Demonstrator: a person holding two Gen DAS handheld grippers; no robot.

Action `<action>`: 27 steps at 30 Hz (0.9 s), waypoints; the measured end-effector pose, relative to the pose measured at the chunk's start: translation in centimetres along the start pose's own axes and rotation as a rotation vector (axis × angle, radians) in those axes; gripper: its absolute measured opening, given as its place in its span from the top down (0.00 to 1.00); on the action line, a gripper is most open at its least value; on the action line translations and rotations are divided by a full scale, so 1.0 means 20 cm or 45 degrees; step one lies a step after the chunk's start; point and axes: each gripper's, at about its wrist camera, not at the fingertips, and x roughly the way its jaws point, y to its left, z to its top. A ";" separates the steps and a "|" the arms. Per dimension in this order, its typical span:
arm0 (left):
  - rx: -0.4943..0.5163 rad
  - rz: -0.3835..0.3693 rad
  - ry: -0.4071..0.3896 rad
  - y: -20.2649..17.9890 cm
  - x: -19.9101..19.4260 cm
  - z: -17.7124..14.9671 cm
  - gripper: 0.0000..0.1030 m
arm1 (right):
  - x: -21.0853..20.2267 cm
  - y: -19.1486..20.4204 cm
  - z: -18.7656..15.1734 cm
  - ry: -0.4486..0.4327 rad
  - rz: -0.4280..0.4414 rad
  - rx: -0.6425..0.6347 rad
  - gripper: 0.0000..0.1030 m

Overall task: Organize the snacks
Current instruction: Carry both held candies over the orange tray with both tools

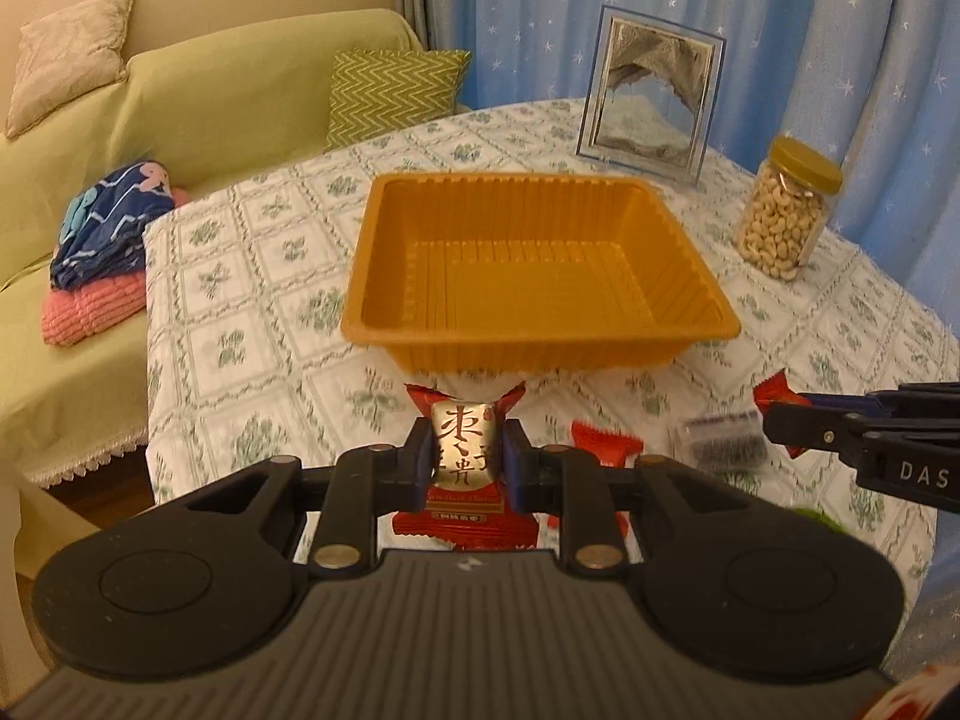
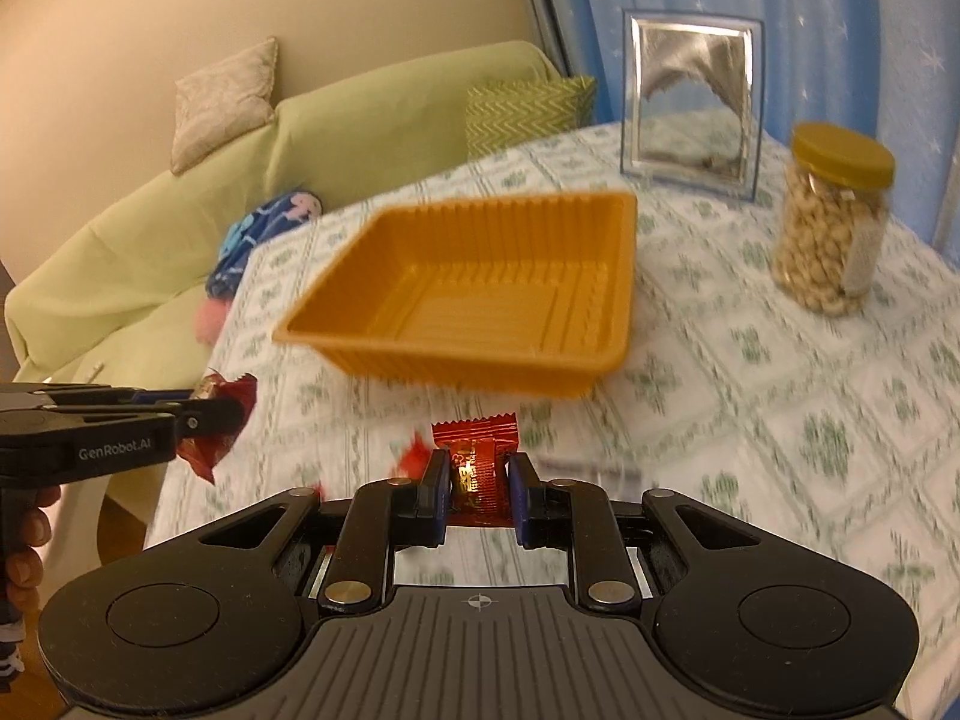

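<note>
An empty orange plastic tray (image 1: 540, 252) (image 2: 480, 300) stands in the middle of the table. My left gripper (image 1: 465, 450) is shut on a red and gold wrapped snack (image 1: 465, 444), held above the table just in front of the tray. In the right wrist view my right gripper (image 2: 478, 477) is shut on a smaller red wrapped snack (image 2: 477, 468), also in front of the tray. Each gripper shows in the other's view: the right one (image 1: 774, 420) at the right edge, the left one (image 2: 204, 414) at the left with its snack (image 2: 216, 420).
More red snack packets (image 1: 603, 444) and a dark packet (image 1: 723, 441) lie on the floral tablecloth (image 1: 252, 276) near the front. A jar of cashews (image 1: 786, 210) and a picture frame (image 1: 651, 96) stand behind the tray. A green sofa (image 1: 180, 108) with folded clothes is to the left.
</note>
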 end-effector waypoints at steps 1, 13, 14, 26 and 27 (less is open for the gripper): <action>0.005 -0.004 -0.008 0.00 0.01 0.03 0.79 | 0.01 0.00 0.03 -0.009 0.003 -0.003 0.80; 0.052 -0.087 -0.059 -0.02 0.26 0.38 0.79 | 0.22 0.00 0.38 -0.095 0.046 0.006 0.80; 0.061 -0.087 -0.055 -0.02 0.29 0.40 0.79 | 0.24 0.00 0.40 -0.095 0.044 0.008 0.80; 0.122 -0.116 0.032 -0.08 0.61 0.51 0.79 | 0.44 -0.12 0.49 -0.067 -0.032 0.065 0.80; 0.125 -0.118 0.041 -0.08 0.64 0.51 0.79 | 0.46 -0.13 0.49 -0.063 -0.037 0.070 0.80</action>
